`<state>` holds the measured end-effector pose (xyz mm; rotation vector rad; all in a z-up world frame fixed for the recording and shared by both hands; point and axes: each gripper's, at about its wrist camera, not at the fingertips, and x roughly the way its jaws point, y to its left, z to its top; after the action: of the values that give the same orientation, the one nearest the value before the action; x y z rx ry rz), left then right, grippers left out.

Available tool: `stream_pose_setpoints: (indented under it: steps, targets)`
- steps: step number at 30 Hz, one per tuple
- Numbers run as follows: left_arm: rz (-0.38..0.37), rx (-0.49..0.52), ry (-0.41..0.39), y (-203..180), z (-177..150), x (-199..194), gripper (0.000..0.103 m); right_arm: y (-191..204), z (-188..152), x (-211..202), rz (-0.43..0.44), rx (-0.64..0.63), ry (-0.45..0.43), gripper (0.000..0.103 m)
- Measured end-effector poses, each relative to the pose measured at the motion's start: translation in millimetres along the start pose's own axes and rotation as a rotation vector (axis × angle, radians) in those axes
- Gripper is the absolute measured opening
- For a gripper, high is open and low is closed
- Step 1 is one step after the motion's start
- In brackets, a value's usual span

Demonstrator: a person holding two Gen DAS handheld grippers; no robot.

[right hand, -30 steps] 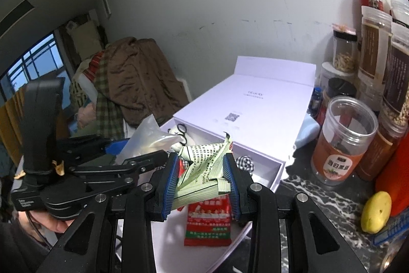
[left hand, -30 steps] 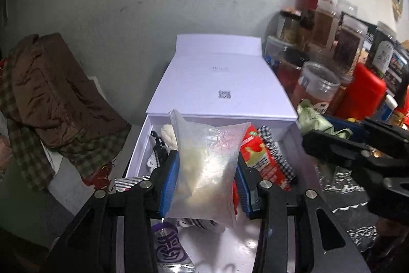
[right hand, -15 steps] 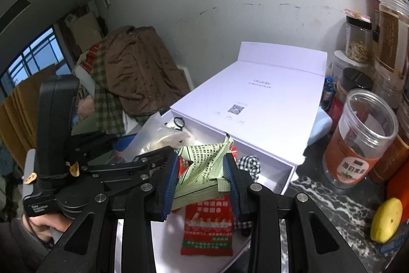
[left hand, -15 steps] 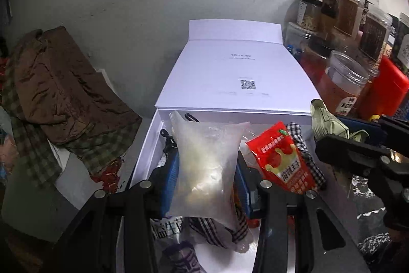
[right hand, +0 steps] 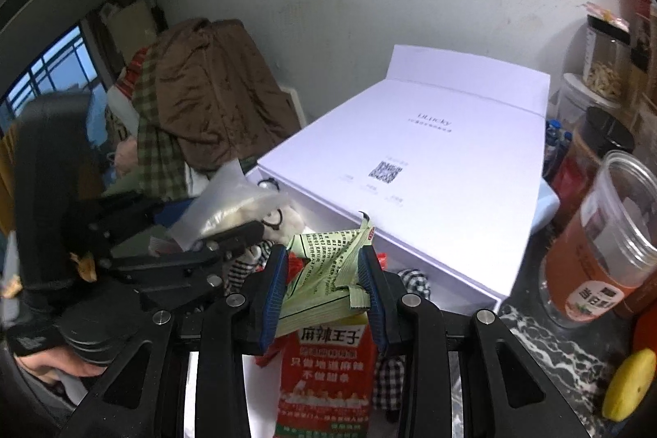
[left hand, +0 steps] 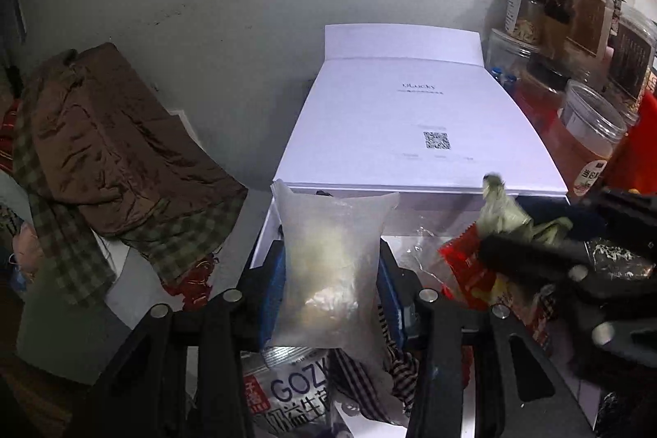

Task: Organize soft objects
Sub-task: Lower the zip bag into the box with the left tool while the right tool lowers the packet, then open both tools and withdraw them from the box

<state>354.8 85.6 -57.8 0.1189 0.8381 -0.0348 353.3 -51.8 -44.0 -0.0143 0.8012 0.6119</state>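
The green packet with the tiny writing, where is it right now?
The green packet is pinched in the right hand-held gripper, just above the red snack bag in the open white box. The left wrist view shows it at the right.

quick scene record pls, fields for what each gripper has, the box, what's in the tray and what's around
left gripper: shut on clear plastic bag with pale contents
right gripper: shut on crumpled green packet
white box: lid lying flat, drawer tray pulled out toward the grippers
in tray: red snack packet, checked cloth, silver packet
right of box: clear jars, yellow object
left of box: brown jacket on a pile of clothes
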Motion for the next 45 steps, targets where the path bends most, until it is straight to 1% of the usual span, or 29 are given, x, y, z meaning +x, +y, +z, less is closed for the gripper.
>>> stream_pose_setpoints:
  steps: [3,5,12,13,14,16,18,20,24,25,28,31,33,35,36,38,40,42,45]
  targets:
    - [-0.002,-0.025,0.010,7,2,4,0.044,4,-3,12,-0.018,-0.022,0.026,0.035]
    - [-0.001,-0.019,0.017,7,1,5,0.044,4,-4,16,-0.020,-0.020,0.034,0.035]
    - [-0.012,-0.027,0.053,11,0,10,0.046,-6,-2,22,0.004,0.018,0.066,0.036]
    - [-0.004,-0.022,0.060,10,0,12,0.049,-6,-2,22,0.001,0.021,0.075,0.036]
    - [0.009,-0.015,0.072,9,0,14,0.052,-6,-2,23,-0.004,0.023,0.083,0.036]
    - [0.013,-0.021,0.098,8,-1,18,0.053,-6,-1,24,-0.015,0.020,0.088,0.036]
    - [0.021,-0.015,0.102,6,0,20,0.054,-5,-2,24,-0.028,0.013,0.088,0.036]
    - [0.031,-0.005,0.109,3,0,21,0.055,-6,-2,25,-0.044,0.015,0.097,0.038]
    - [0.031,-0.002,0.120,2,2,23,0.057,-8,-1,26,-0.074,0.013,0.107,0.039]
    - [0.031,-0.003,0.122,2,2,23,0.057,-8,-1,25,-0.077,0.013,0.110,0.040]
    - [0.034,-0.009,0.136,3,3,22,0.057,-7,-1,19,-0.079,0.009,0.107,0.053]
    - [0.046,-0.019,0.143,2,2,19,0.058,-7,-1,12,-0.083,0.000,0.098,0.054]
    - [0.053,-0.017,0.142,0,1,15,0.062,-7,0,8,-0.084,-0.004,0.096,0.054]
    - [0.064,-0.014,0.130,-3,0,10,0.067,-7,0,5,-0.087,-0.005,0.094,0.058]
    - [0.073,-0.010,0.122,-4,0,6,0.069,-7,0,3,-0.087,-0.006,0.092,0.059]
    - [0.118,0.003,0.103,-8,1,-1,0.084,-6,-1,-3,-0.092,-0.008,0.086,0.059]
    - [0.143,0.002,0.071,-8,2,-9,0.085,-5,0,-8,-0.096,-0.008,0.081,0.060]
    - [0.139,-0.014,0.063,-7,3,-14,0.086,-5,0,-14,-0.095,-0.004,0.075,0.064]
    - [0.133,-0.031,0.059,-5,4,-21,0.086,-4,2,-23,-0.098,0.001,0.063,0.065]
